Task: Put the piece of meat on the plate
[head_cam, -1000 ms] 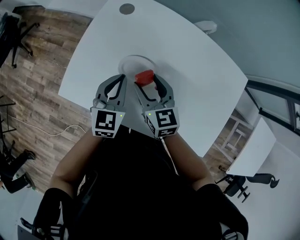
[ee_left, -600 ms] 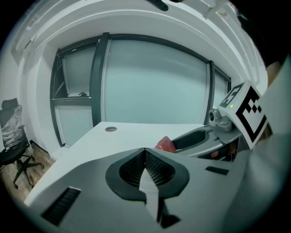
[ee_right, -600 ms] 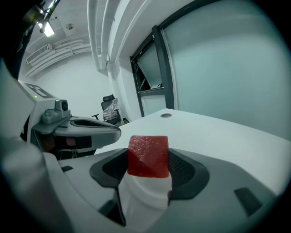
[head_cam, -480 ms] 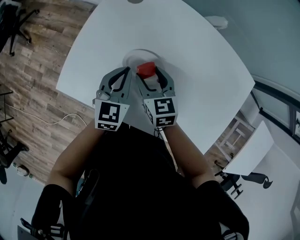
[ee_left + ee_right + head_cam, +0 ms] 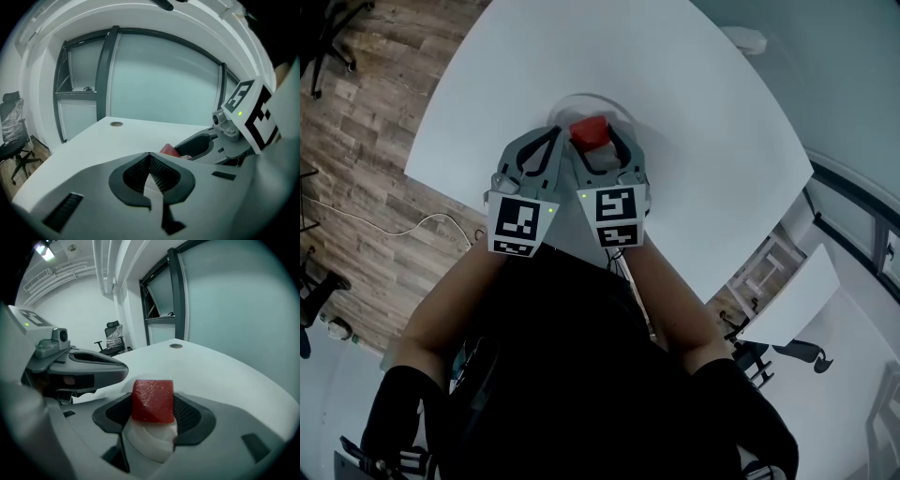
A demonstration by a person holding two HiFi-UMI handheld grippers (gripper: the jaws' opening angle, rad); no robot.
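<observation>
A piece of meat (image 5: 152, 401), red on top with a white fatty part below, sits clamped between the pads of my right gripper (image 5: 152, 416). In the head view the meat (image 5: 590, 131) hangs over the white plate (image 5: 619, 108), held by the right gripper (image 5: 594, 142). The plate's rim shows faintly behind the meat (image 5: 112, 387) in the right gripper view. My left gripper (image 5: 546, 141) is beside it on the left, shut with nothing between its pads (image 5: 159, 176). The meat (image 5: 169, 151) peeks past the left gripper's jaws.
The white round-edged table (image 5: 694, 169) carries a grey cable grommet (image 5: 116, 124) at its far side. A small white object (image 5: 748, 39) lies near the far right edge. Wooden floor (image 5: 366, 122), office chairs and a second table (image 5: 792, 295) surround it.
Both grippers have moved slightly forward with the meat, now over the plate. The right gripper keeps its hold on the meat; the left stays shut.
</observation>
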